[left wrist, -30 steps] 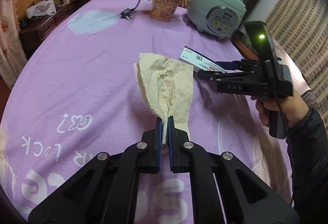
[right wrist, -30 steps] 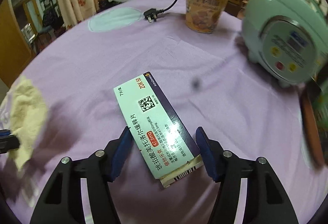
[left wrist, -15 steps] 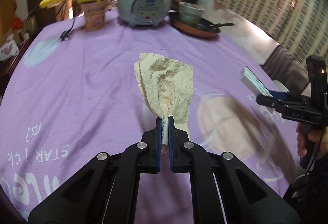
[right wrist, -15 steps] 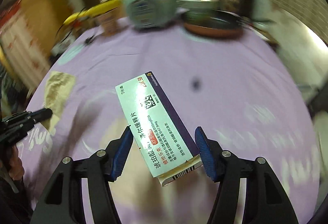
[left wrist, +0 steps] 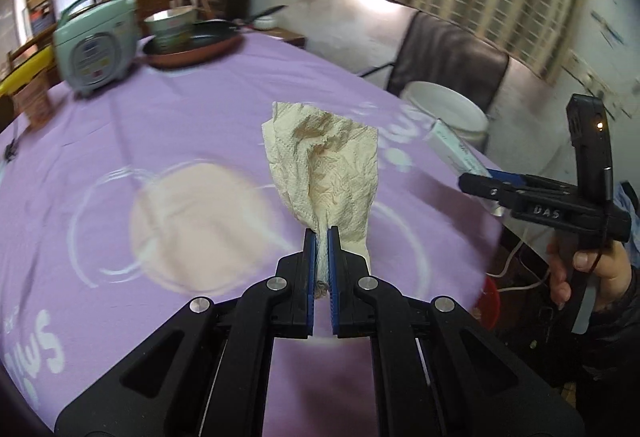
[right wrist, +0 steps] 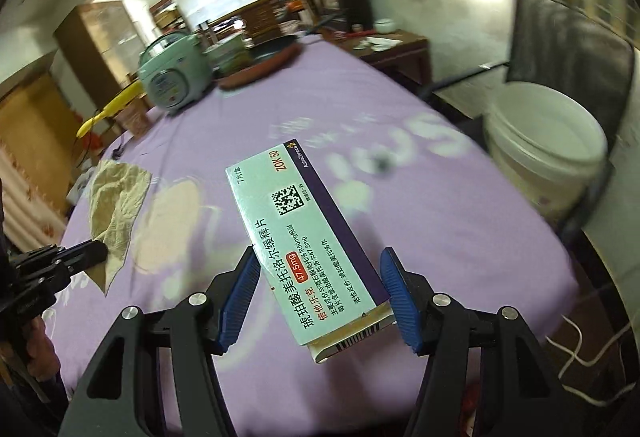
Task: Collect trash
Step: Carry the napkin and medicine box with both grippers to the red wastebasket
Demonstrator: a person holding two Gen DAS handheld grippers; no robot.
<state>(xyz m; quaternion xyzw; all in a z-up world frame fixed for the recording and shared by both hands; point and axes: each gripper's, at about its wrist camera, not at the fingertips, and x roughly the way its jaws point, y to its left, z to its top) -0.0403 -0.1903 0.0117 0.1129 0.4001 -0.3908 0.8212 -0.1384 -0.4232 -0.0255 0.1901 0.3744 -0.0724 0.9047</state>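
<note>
Crumpled paper towel [left wrist: 326, 173] pinched between left fingers [left wrist: 310, 261]; box [right wrist: 304, 249] clamped between right fingers [right wrist: 394, 293].

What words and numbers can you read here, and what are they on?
"ZOK 50", "47.5mg", "琥珀酸美托洛尔缓释片", "AstraZeneca": medicine box.
"DAS": right gripper body.
White letters on the purple tablecloth: blurred, unreadable.
Cooker panel: too blurred.

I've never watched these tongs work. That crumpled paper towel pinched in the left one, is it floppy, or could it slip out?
The paper towel is probably light: the left gripper holds it by one bunched corner alone. It looks soft rather than stiff, being creased all over, though it fans out above the pads. Slipping seems unlikely, since the jaws are shut tight on the wad.
</note>
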